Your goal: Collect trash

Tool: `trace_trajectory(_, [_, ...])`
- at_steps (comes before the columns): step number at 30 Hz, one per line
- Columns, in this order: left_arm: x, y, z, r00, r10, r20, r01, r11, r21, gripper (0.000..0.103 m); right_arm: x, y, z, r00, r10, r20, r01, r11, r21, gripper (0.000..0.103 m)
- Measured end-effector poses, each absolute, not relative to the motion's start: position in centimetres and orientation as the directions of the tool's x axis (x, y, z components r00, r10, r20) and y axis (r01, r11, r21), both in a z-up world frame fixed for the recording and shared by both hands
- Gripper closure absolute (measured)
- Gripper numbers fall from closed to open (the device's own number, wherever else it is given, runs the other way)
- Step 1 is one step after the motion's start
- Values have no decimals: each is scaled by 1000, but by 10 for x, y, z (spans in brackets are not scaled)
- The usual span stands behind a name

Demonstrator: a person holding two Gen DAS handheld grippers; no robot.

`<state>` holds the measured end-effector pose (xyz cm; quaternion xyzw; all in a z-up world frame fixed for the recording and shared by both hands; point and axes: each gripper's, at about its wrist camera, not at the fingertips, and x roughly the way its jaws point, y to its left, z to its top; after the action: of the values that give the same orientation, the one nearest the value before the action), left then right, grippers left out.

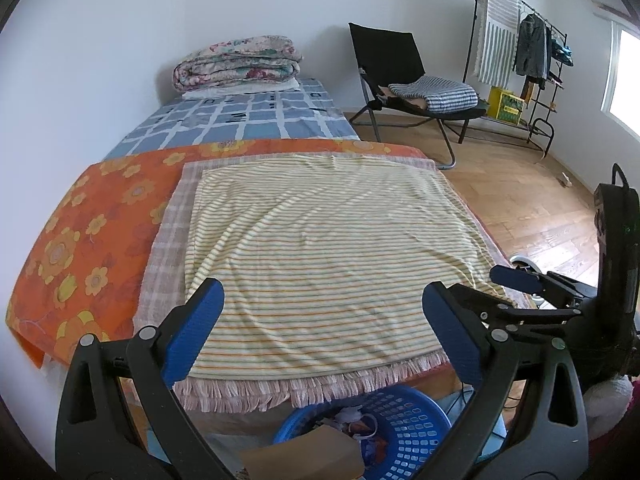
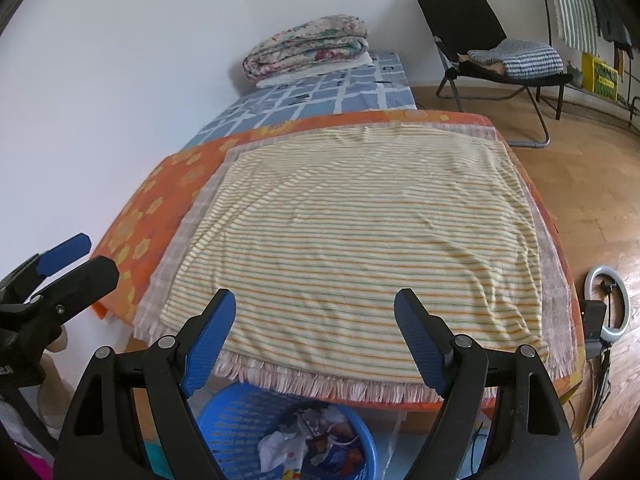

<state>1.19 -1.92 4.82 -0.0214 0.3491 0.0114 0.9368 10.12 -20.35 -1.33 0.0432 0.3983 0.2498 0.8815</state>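
A blue plastic basket [image 1: 404,420] stands on the floor at the foot of the bed, holding crumpled paper and wrappers [image 2: 308,440]; it also shows in the right wrist view [image 2: 236,420]. A brown cardboard piece [image 1: 304,456] lies at its rim. My left gripper [image 1: 322,328] is open and empty, above the basket and the striped cloth [image 1: 320,240]. My right gripper [image 2: 316,340] is open and empty, also above the basket. The right gripper shows at the right of the left view [image 1: 524,280], and the left gripper at the left of the right view [image 2: 68,260].
The bed carries a yellow striped cloth [image 2: 360,232], an orange flowered sheet [image 1: 80,232] and a folded quilt [image 1: 236,62] at the far end. A black chair [image 1: 416,88] and clothes rack [image 1: 520,60] stand on the wooden floor. A ring light [image 2: 608,304] stands at the right.
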Motion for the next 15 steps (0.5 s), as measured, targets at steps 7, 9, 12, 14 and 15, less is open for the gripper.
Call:
trace_trajectory(7, [12,-21,44,748,13,-663,-43,999,-30,2,100,-208,-12,575,463,-674,-391,880,271,22])
trace_trajectory(9, [12,-22,43,745,18,-667,-47,999,-25,2,101,-208,-12,574,461,-676,-390,881,270,22])
trace_trajectory(12, [13,-23,42,741,23,-671,-50,999,-21,1,100,-208,-12,574,460,-678,-388,881,269,22])
trace_trajectory(14, [13,-23,42,741,24,-671,-50,999,-20,1,100,-208,-12,574,460,-677,-389,881,269,22])
trace_trajectory(15, [13,-23,42,741,24,-671,-50,999,-19,1,101,-209,-12,574,460,-678,-389,881,269,22])
